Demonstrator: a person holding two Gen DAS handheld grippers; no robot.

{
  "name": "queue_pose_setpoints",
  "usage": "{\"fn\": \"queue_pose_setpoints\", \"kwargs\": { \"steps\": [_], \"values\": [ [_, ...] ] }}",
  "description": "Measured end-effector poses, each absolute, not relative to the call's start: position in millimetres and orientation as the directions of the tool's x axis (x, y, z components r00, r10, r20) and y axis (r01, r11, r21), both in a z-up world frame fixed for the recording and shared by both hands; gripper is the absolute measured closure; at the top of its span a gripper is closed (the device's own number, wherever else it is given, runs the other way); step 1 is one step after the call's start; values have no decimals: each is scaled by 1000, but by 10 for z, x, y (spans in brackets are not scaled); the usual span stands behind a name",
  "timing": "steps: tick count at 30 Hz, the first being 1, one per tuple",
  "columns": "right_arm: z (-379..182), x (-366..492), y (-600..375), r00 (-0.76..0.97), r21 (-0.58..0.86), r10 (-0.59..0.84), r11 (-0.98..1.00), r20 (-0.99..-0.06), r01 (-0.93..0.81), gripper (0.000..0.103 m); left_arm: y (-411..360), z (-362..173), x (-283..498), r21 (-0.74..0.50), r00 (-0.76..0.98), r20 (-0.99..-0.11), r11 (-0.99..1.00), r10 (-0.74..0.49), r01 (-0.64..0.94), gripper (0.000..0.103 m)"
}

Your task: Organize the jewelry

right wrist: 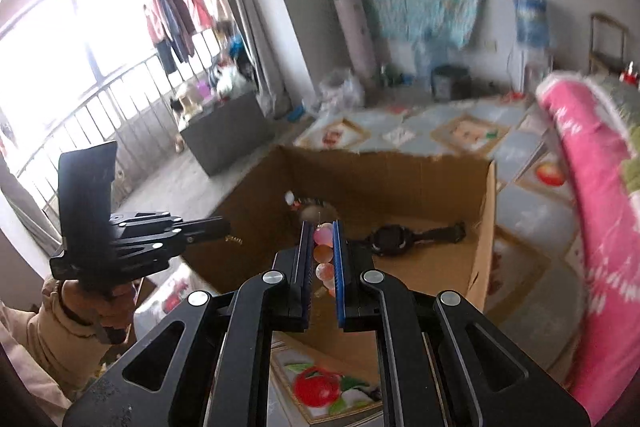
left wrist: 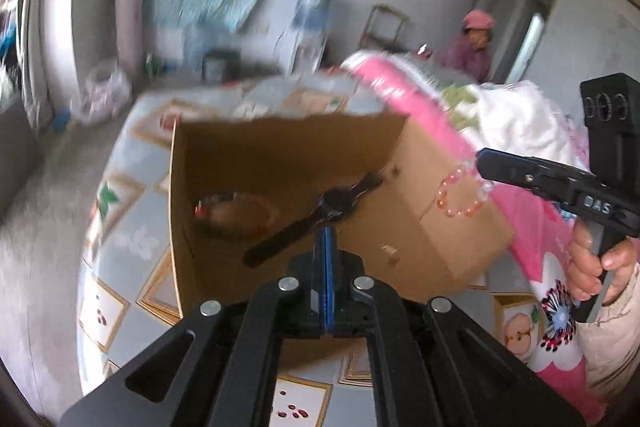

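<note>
An open cardboard box (left wrist: 440,227) (right wrist: 486,227) stands on a patterned bed sheet (left wrist: 120,187). On its floor lie a black wristwatch (left wrist: 320,211) (right wrist: 400,237) and a brown round piece (left wrist: 236,215) (right wrist: 308,213). My right gripper (right wrist: 323,225) (left wrist: 480,159) is shut on a pink bead bracelet (left wrist: 460,197) (right wrist: 323,251), which dangles over the box's right side. My left gripper (left wrist: 326,227) (right wrist: 226,225) hovers shut above the box. A small gold bit (right wrist: 234,239) shows just under its tip; I cannot tell whether it is held.
A pink and white quilt (left wrist: 420,107) (right wrist: 592,187) is heaped right of the box. A person in a pink hat (left wrist: 476,43) sits behind it. A water dispenser (left wrist: 312,23), bags and a grey cabinet (right wrist: 224,135) stand on the floor beyond.
</note>
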State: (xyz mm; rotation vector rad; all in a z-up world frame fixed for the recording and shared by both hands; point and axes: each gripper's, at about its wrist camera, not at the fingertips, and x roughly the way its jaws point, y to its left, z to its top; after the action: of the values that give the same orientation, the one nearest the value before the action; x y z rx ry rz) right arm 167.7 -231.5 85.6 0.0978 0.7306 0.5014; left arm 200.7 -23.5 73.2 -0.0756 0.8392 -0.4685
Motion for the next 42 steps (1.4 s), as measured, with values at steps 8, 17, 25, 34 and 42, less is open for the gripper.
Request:
{"fn": "queue_pose_setpoints", "kwargs": {
  "steps": [8, 17, 25, 34, 42],
  "values": [
    [663, 2150, -2264, 504, 330, 503, 857, -703, -396, 96, -238, 449, 2283, -268, 480, -784, 912, -393, 310, 102],
    [479, 2392, -2175, 332, 421, 552, 818, -765, -392, 96, -269, 455, 2264, -232, 496, -786, 919, -370, 317, 83],
    [247, 2536, -2152, 257, 392, 482, 858, -837, -333, 88, -172, 600, 2171, -228, 560, -746, 929, -360, 293, 70],
    [700, 2026, -2719, 528, 396, 468, 883, -709, -251, 67, 190, 946, 1837, -250, 701, -625, 939, -343, 236, 42],
    [704, 1405, -3530, 730, 578, 436, 813, -526, -69, 43, 519, 649, 1792, -410, 668, -642, 905, -377, 116, 24]
  ]
}}
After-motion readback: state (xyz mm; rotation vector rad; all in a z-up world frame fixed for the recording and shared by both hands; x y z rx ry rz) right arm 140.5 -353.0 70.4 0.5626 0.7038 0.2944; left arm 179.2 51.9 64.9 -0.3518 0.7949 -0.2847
